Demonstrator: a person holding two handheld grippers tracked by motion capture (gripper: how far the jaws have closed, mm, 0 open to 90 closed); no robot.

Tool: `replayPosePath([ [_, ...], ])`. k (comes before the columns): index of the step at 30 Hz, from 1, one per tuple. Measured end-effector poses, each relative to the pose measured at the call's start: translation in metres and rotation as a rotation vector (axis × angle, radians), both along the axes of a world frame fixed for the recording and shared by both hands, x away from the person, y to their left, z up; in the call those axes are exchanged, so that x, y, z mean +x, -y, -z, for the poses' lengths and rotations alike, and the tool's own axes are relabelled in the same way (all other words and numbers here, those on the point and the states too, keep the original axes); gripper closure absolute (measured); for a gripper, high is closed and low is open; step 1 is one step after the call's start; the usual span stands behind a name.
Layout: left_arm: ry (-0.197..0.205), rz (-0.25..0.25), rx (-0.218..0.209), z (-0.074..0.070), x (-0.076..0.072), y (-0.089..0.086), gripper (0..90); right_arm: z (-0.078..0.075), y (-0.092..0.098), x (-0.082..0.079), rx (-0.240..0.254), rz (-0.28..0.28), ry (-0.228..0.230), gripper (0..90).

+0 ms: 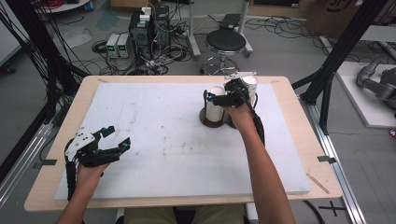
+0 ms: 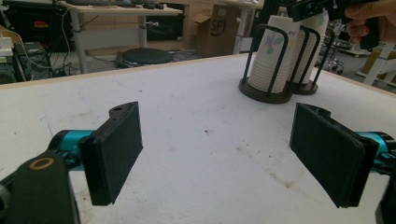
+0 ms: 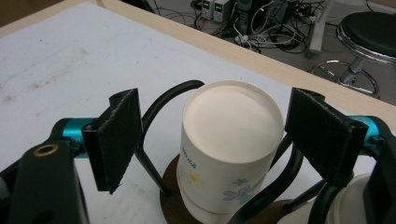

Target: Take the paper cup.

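Cup stack (image 3: 232, 154): inverted paper cups in a dark wire holder (image 3: 161, 105), far right of centre on the table; a second stack (image 1: 251, 86) stands just beside it.
Left gripper (image 1: 114, 138): near left, resting low over the white foam sheet (image 1: 163, 140); jaws wide apart, nothing between them.
Right gripper (image 3: 212, 144): poised over the cup stack; jaws spread on either side of the top cup, pads clear of it.
Progress: approach appears complete; closing on the top cup and lifting it out are judged still to do.
Surface: wooden table (image 1: 299, 121) covered by the stained foam sheet.
Room: black stool (image 1: 226, 42), power supplies (image 1: 117, 45) and loose cables on the floor beyond the far edge.
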State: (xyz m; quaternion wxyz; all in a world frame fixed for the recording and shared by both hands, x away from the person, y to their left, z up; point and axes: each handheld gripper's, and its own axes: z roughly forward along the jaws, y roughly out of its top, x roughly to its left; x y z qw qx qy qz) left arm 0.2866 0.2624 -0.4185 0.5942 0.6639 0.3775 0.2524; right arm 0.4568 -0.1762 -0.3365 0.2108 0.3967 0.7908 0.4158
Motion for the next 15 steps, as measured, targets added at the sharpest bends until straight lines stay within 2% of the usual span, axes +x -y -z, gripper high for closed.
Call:
replayPosePath([
  [3, 0.002, 0.003, -0.001, -0.0003, 0.0002, 0.0007, 16.9, 0.001, -0.0026, 0.0001, -0.02, 0.016, 0.003, 19.8],
  [5, 0.003, 0.003, -0.002, -0.0004, 0.0001, 0.0013, 16.9, 0.002, -0.0033, 0.0008, -0.013, 0.026, -0.004, 20.3],
  [8, 0.002, 0.006, -0.004, -0.0004, 0.0002, 0.0018, 16.9, 0.0027, -0.0043, 0.001, -0.019, 0.055, -0.011, 24.6],
  [15, 0.003, 0.005, -0.002, -0.0008, 0.0001, 0.0009, 16.9, 0.0043, -0.0069, 0.0015, -0.033, 0.076, -0.019, 25.9],
])
